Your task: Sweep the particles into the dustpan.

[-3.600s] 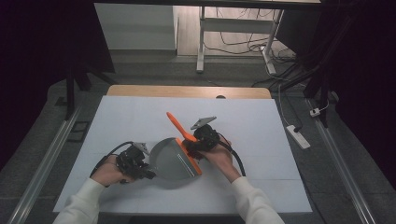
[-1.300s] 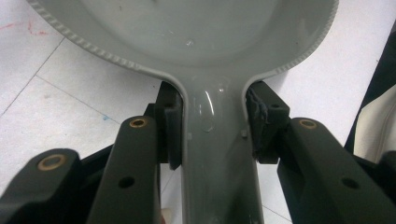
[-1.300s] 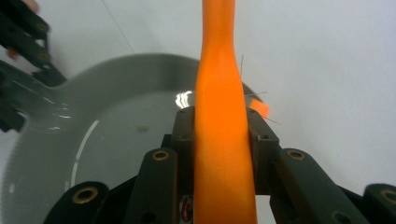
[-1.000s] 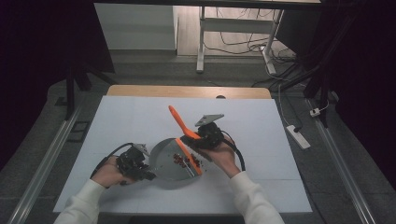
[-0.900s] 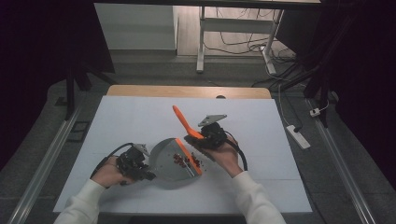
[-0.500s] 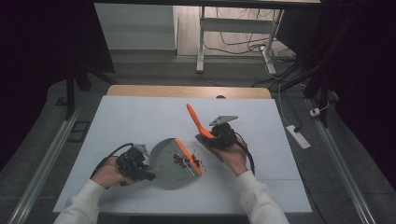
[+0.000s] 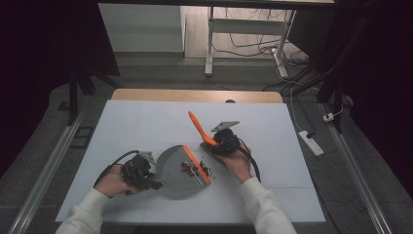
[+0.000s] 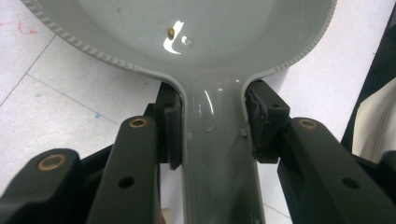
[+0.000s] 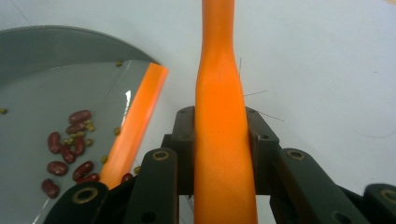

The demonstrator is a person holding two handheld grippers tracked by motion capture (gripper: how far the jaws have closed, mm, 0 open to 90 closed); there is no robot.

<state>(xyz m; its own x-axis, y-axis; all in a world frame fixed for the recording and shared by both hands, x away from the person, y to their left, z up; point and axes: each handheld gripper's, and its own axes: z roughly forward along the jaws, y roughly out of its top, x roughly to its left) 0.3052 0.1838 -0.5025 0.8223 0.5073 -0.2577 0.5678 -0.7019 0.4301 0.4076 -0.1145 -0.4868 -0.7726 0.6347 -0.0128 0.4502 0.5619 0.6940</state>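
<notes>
Left tongs (image 8: 212, 135) clamped on the grey dustpan (image 7: 178, 168) handle, pan flat on the desk (image 7: 146, 126) just ahead of them. Right tongs (image 9: 219, 135) closed around the orange brush (image 7: 197, 126) handle, now pulled back to the pan's far side, clear of its orange lip (image 9: 135, 121) (half a second ago nearer the mouth). Red beans (image 9: 67, 149) now lying inside the pan beside those tongs: sweep stroke likely finished, a few stragglers perhaps left at the lip.

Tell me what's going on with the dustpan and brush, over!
Left gripper shut on dustpan handle. Right gripper shut on orange brush handle. Beans inside dustpan, some by its orange lip. Nothing in the way.
</notes>
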